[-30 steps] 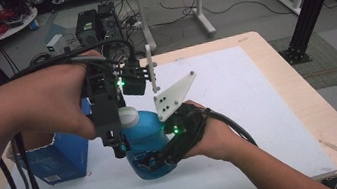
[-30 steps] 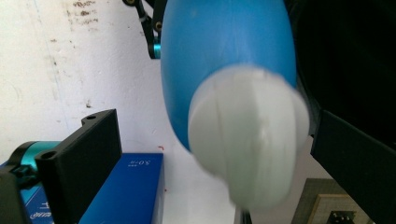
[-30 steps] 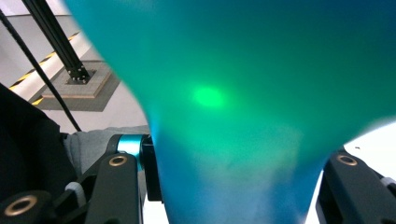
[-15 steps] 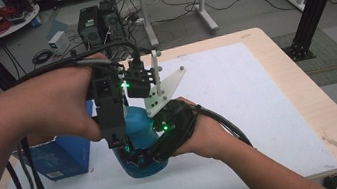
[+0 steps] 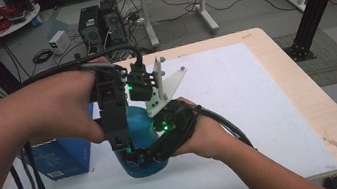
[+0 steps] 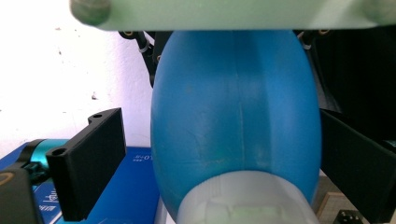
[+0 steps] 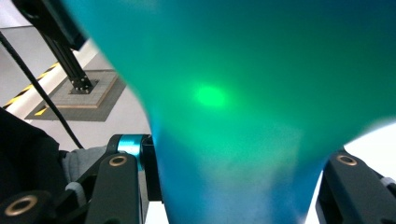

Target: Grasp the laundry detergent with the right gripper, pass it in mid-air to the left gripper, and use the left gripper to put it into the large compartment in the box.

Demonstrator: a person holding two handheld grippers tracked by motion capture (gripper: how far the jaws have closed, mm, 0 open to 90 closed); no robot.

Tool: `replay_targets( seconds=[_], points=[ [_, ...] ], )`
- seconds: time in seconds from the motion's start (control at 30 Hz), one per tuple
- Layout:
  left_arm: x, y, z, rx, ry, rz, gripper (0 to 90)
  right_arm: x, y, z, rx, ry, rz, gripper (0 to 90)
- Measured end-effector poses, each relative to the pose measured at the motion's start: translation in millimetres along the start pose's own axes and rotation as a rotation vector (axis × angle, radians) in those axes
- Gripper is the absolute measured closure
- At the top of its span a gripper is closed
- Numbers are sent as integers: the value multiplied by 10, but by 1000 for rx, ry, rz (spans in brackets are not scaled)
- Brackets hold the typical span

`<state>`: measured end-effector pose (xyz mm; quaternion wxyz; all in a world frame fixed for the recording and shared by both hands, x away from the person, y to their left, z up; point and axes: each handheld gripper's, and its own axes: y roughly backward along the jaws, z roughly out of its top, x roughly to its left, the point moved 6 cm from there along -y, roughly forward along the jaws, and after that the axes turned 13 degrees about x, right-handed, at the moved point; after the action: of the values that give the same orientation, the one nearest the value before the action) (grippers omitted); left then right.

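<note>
A blue bottle [image 5: 142,127] with a white cap [image 6: 243,203] is held over the white mat [image 5: 258,96]. My right gripper [image 5: 141,160] is shut on its lower body, and its two jaws press on the blue wall [image 7: 233,93] from both sides. My left gripper [image 5: 123,149] reaches down over the top of the bottle. Its jaws have just been closing, and the bottle [image 6: 233,116] stands between them. The left finger [image 6: 88,163] is still apart from the bottle, so the grip is open.
A blue box [image 5: 65,158] stands on the mat at the left, right beside the bottle. Cables hang from both grippers at the table's left edge. The wooden table rim [image 5: 326,116] shows at the right. Computers and desk legs stand on the floor behind.
The white cap, which showed beside the left gripper one second ago, is now hidden behind it. The right gripper's grey plate has swung in against the left gripper.
</note>
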<state>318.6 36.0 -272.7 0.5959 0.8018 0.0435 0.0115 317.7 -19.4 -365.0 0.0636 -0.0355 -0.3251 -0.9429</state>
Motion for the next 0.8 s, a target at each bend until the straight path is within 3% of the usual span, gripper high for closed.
replay_targets(
  seconds=[0.1, 0.13, 0.5, 0.8],
  points=[
    [5, 9, -7, -5, 5, 3, 54, 4, -1, 7, -5, 3, 1, 459],
    [4, 12, -8, -7, 3, 1, 107, 7, -2, 10, -7, 2, 1, 459],
    [17, -4, -12, 3, 13, 16, 117, 16, -28, 23, -11, 8, 6, 460],
    [5, 4, -11, 0, 14, 11, 190, 11, -21, 25, -12, 5, 5, 460]
  ],
)
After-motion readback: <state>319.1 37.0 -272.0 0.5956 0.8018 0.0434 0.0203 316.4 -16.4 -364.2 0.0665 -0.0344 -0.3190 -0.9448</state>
